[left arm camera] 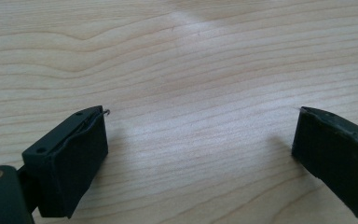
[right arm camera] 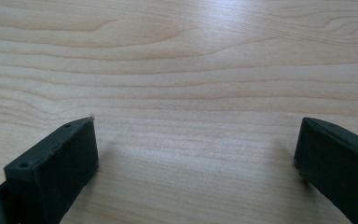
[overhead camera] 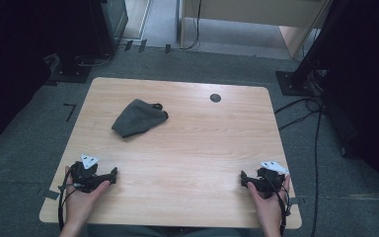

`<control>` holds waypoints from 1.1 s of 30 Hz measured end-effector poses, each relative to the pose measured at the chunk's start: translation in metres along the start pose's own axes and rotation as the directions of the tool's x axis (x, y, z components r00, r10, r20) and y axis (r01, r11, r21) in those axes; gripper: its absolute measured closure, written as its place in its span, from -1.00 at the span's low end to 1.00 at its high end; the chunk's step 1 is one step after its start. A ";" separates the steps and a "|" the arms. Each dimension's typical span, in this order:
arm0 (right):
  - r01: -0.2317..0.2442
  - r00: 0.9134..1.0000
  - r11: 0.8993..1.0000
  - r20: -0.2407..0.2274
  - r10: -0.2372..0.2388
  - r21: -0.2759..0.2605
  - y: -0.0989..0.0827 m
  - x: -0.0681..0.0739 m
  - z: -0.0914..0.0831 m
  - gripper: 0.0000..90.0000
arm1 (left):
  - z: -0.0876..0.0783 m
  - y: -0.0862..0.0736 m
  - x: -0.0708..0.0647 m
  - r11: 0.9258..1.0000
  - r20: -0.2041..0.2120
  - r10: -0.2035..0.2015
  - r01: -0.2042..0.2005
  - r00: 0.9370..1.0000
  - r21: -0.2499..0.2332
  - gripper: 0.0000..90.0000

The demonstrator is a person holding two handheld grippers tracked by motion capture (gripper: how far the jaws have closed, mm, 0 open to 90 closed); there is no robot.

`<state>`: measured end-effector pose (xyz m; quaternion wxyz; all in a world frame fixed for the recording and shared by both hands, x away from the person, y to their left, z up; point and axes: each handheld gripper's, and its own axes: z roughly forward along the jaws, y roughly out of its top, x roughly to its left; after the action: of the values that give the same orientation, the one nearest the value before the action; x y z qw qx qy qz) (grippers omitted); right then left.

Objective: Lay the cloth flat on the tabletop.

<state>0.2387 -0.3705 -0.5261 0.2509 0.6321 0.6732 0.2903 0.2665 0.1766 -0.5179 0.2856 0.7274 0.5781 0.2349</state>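
**Both grippers wide open on bare wood, cloth well ahead**

The left gripper [left arm camera: 200,140] has its 2 jaws spread wide, with nothing between them but the grain of the table [left arm camera: 182,70]. The right gripper [right arm camera: 196,144] stands the same way: 2 jaws far apart, bare wood between them, nothing held. In both gripper views the jaws sit low, close over the tabletop, each casting a faint shadow just inside it.

From the high view, the left gripper [overhead camera: 109,174] lies near the table's near left corner, its jaws pointing inward toward the right gripper. The right gripper [overhead camera: 243,177] lies near the near right corner, its jaws pointing back at the left one. The 2 are well apart, with a long stretch of bare wood between them. Each carries a grey plate on top and is held by a hand coming in from the near edge.

The cloth [overhead camera: 137,118], a dark grey bunched piece, lies well beyond the left jaws, further out on the table and a little to their right side. It is far from the right jaws too, off across the table. A small dark round cap [overhead camera: 215,98] sits past the cloth, near the far edge.
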 end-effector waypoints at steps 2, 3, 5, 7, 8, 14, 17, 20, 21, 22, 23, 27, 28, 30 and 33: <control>0.003 1.000 1.000 -0.005 -0.003 0.000 0.000 -0.001 0.000 -1.00 | -0.001 0.000 0.000 1.000 -0.021 -0.005 0.005 1.000 -0.002 -0.93; 0.003 1.000 1.000 -0.005 -0.003 0.000 0.000 -0.001 0.000 -1.00 | -0.003 0.000 0.000 1.000 -0.029 0.010 -0.010 1.000 -0.002 -0.93; 0.004 1.000 1.000 -0.005 -0.004 0.000 0.000 -0.001 0.000 -1.00 | -0.003 0.001 0.000 1.000 -0.035 0.016 -0.017 0.999 -0.002 -0.92; 0.003 1.000 1.000 -0.005 -0.003 0.000 0.000 -0.001 0.000 -1.00 | -0.005 0.006 0.000 1.000 -0.026 0.007 -0.008 1.000 -0.016 -0.88; 0.003 1.000 1.000 -0.005 -0.003 0.000 0.000 -0.001 0.000 -1.00 | -0.006 0.009 -0.001 1.000 -0.022 0.004 -0.005 1.000 -0.027 -0.87; 0.008 1.000 1.000 -0.008 -0.008 -0.002 0.000 -0.001 0.000 -1.00 | -0.005 0.028 -0.006 0.997 -0.026 0.008 -0.010 1.000 -0.074 -0.87; 0.007 1.000 1.000 -0.004 -0.007 0.000 -0.001 0.000 -0.001 -1.00 | 0.006 0.041 -0.009 0.996 -0.015 0.007 -0.008 1.000 -0.093 -0.87; 0.007 1.000 1.000 -0.004 -0.007 0.000 -0.001 0.000 -0.001 -1.00 | 0.019 0.052 -0.010 0.996 -0.003 0.020 -0.021 1.000 -0.086 -0.85; 0.007 1.000 1.000 -0.004 -0.007 0.000 -0.001 0.000 -0.001 -1.00 | 0.023 0.057 -0.012 0.995 -0.004 0.020 -0.020 1.000 -0.097 -0.78; 0.007 1.000 1.000 -0.004 -0.007 0.000 -0.001 0.000 -0.001 -1.00 | 0.026 0.061 -0.013 0.995 0.004 0.021 -0.021 1.000 -0.098 -0.68; 0.007 1.000 1.000 -0.003 -0.007 0.000 0.000 0.000 0.000 -1.00 | 0.028 0.064 -0.014 0.995 0.005 0.023 -0.023 1.000 -0.102 -0.68; 0.006 1.000 1.000 -0.003 -0.006 -0.001 0.000 0.001 0.000 -1.00 | 0.037 0.079 -0.020 0.993 0.003 0.021 -0.020 1.000 -0.115 -0.64; 0.006 1.000 1.000 -0.002 -0.006 0.000 -0.001 0.001 0.000 -1.00 | 0.040 0.083 -0.021 0.993 0.000 0.020 -0.020 1.000 -0.115 -0.60; 0.012 1.000 1.000 -0.004 -0.012 -0.002 -0.001 0.001 0.000 -1.00 | 0.047 0.089 -0.024 0.993 0.001 0.012 -0.012 1.000 -0.114 -0.52; 0.002 1.000 1.000 0.002 -0.002 0.000 -0.001 0.002 -0.001 -1.00 | 0.058 0.097 -0.029 0.996 0.003 0.010 -0.010 1.000 -0.085 -0.42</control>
<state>0.2374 -0.3683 -0.5261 0.2518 0.6315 0.6738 0.2895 0.3680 0.1234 -0.4936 0.3160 0.7180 0.5634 0.2592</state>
